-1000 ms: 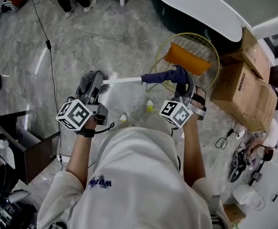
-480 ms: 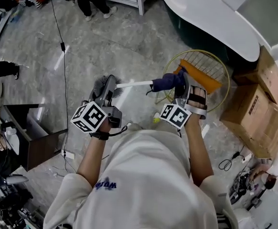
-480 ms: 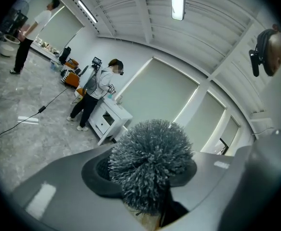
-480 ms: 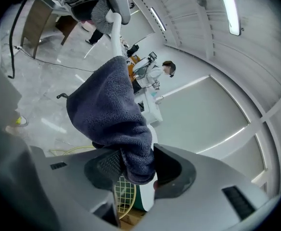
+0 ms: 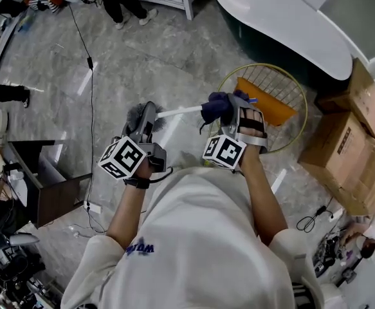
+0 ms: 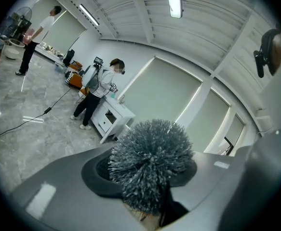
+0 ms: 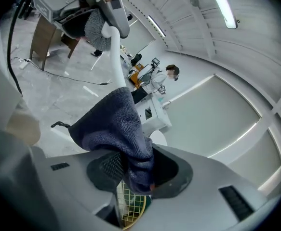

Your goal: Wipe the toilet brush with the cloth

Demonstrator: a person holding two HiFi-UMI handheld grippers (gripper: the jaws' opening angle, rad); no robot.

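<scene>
Bristles of the toilet brush [image 6: 152, 160] stuck up between the jaws of the left gripper [image 5: 142, 116], which squeezed the brush by its fuzzy head. The right gripper [image 5: 237, 111] pinched the dark blue cloth [image 7: 112, 124] on the white handle [image 5: 177, 112]. The brush hung level in the air over the grey floor [image 5: 142, 50], beside a yellow wire basket [image 5: 283, 82]

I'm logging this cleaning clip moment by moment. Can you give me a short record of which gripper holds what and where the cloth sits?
left gripper: shut on the toilet brush, near its grey bristle head
right gripper: shut on the dark blue cloth
cloth position: wrapped around the brush's white handle, apart from the bristles
brush pose: held roughly level between the two grippers, above the floor
floor beyond: gold wire basket holding an orange object
</scene>
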